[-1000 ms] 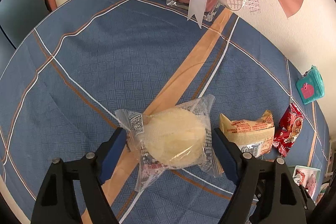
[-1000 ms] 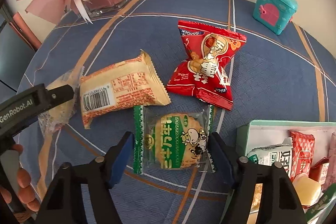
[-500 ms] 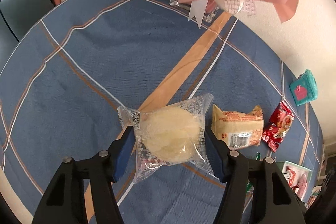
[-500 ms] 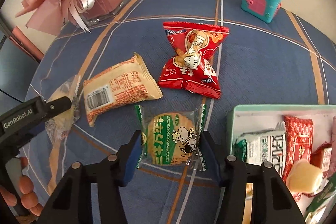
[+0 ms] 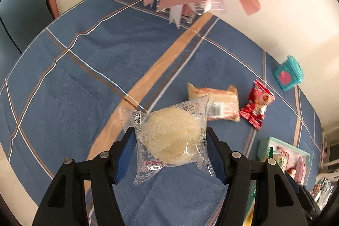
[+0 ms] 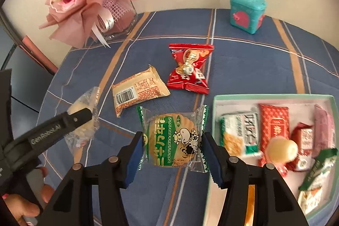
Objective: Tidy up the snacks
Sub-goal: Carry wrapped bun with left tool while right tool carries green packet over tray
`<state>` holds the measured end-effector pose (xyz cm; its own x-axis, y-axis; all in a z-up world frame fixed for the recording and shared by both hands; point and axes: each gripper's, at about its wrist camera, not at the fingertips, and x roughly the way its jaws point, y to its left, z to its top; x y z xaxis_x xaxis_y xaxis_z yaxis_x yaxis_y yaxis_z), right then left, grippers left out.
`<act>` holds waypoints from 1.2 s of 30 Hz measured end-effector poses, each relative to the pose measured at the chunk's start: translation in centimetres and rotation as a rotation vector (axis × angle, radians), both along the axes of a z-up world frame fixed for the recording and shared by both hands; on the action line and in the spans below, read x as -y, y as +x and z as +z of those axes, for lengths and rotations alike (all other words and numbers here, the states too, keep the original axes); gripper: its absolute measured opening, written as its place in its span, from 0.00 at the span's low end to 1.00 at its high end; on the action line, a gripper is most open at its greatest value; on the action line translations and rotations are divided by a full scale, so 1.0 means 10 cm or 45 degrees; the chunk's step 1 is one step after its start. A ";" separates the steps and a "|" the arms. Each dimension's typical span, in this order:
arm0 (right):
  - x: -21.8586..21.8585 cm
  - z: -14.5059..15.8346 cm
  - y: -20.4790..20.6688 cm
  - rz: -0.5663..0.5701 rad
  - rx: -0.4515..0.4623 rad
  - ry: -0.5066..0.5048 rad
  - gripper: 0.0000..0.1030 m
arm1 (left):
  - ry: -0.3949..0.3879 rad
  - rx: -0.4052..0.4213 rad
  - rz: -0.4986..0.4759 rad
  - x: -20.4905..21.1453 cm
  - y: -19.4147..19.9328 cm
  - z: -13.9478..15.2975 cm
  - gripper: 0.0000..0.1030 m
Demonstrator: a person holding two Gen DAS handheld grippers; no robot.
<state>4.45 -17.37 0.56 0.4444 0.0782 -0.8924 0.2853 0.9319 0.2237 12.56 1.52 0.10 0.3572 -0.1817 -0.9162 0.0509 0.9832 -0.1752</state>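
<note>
Blue-padded left gripper (image 5: pixel 170 154) is clamping clear-wrapped pastry (image 5: pixel 171 137) | right gripper (image 6: pixel 172 159) is clamping green cookie packet (image 6: pixel 172 139), both lifting above tablecloth (image 6: pixel 243 60) | advice: carry level to tray (image 6: pixel 216 103) at right edge, releasing low.

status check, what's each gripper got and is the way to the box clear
Left gripper clamps clear-wrapped pastry. Right gripper clamps green cow cracker. Box beside right, nothing between.

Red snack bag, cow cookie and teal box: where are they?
red snack bag (image 6: pixel 188 69), right wrist view, its pinched middle.
cow cookie packet (image 6: pixel 172 139), right wrist view, its green label.
teal box (image 6: pixel 246 12), right wrist view, its front face.
</note>
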 end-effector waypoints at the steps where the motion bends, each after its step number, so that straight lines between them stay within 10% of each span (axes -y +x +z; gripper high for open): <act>1: 0.00 0.02 -0.02 -0.004 0.002 -0.002 0.57 | -0.001 0.006 -0.006 0.02 -0.03 0.03 0.64; 36: 1.61 0.32 -1.31 -0.450 0.039 0.039 0.57 | 0.088 0.131 -0.551 1.87 -1.31 0.34 0.64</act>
<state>-8.68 -33.49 3.75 0.4749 -0.0590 -0.8780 0.5820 0.7694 0.2631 -0.58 -17.20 3.48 0.3515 -0.2740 -0.8952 0.4734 0.8770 -0.0825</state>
